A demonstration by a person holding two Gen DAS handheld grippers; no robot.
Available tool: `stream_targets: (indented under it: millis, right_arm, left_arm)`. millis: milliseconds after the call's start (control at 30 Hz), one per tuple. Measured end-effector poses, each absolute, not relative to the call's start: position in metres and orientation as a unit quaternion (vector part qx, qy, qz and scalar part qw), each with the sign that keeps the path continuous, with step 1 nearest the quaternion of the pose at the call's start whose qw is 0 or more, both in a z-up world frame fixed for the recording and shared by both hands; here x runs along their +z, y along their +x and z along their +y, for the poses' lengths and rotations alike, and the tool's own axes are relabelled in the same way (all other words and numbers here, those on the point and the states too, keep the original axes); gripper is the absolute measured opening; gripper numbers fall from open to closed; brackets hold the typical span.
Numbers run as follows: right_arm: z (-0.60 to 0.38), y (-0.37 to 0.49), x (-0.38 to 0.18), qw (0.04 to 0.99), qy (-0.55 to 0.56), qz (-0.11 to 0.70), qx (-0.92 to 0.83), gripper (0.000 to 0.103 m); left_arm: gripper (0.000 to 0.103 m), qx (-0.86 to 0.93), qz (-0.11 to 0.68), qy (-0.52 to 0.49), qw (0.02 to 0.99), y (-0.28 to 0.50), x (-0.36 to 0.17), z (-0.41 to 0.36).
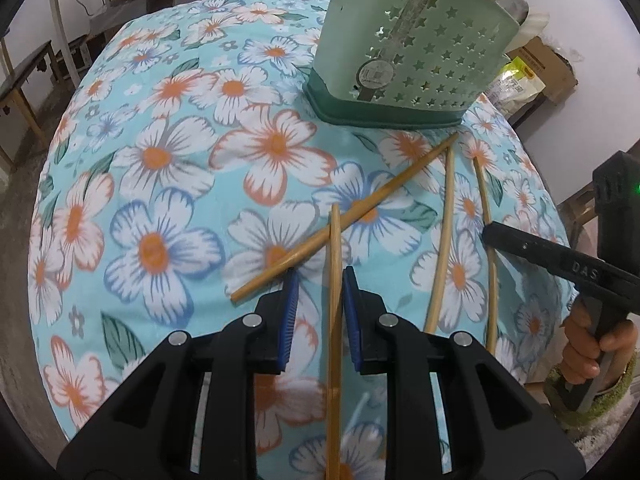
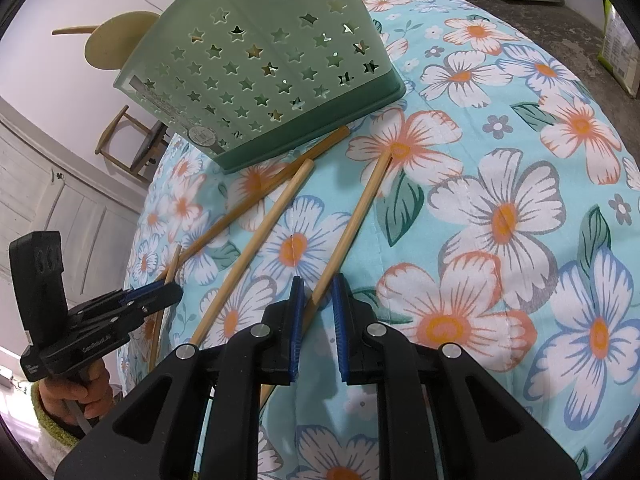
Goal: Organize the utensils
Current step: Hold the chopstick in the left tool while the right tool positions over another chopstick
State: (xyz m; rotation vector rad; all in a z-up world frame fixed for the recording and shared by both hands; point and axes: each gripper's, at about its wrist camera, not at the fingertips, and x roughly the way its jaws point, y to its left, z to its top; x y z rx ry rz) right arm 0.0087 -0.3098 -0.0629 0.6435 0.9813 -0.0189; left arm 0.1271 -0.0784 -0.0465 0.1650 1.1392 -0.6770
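"Chopsticks first: where are they?"

"All four are on the turquoise floral tablecloth (image 1: pixel 160 160), on the near side of the pale green plastic utensil holder with star cut-outs (image 1: pixel 420 40). The holder stands upright at the far side of the table, on its dark green base."

"And your left gripper (image 1: pixel 320 272)?"

"Its blue pads are narrowly apart with one light bamboo chopstick (image 1: pixel 334 320) running between them, pointing away from me. I see a gap at the left pad, so nothing is pressing on it. The far end of that chopstick crosses over a darker brown chopstick (image 1: pixel 384 188), which lies slanted with its far end near the holder's base."

"The right gripper (image 2: pixel 318 280)?"

"Also a narrow gap. The rightmost pale chopstick (image 2: pixel 352 224) passes between the fingers, close to the left pad, and lies on the cloth. I see no squeeze on it."

"The fourth one?"

"A pale chopstick (image 2: pixel 256 248) lies between the two grippers, near the rightmost one and apart from it."

"Hands?"

"I see my right hand (image 1: pixel 592 344) and left hand (image 2: pixel 76 396), each wrapped round its grip."
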Motion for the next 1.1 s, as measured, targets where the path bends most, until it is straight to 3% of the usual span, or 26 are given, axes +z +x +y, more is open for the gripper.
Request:
stream_targets:
  millis: [400, 1100]
  right_arm:
    - [-0.3108, 0.0077, -0.0631, 0.833, 0.304, 0.462, -0.009, 0.014]
    - [-0.3115, 0.0073, -0.0634, 0.833, 0.304, 0.462, -0.008, 0.014]
  left_arm:
    - [0.007, -0.304, 0.523, 0.063, 0.794, 0.1324, -0.0478, -0.0760]
    - [0.007, -0.303, 0.523, 0.057, 0.795, 0.1319, -0.0483, -0.0743]
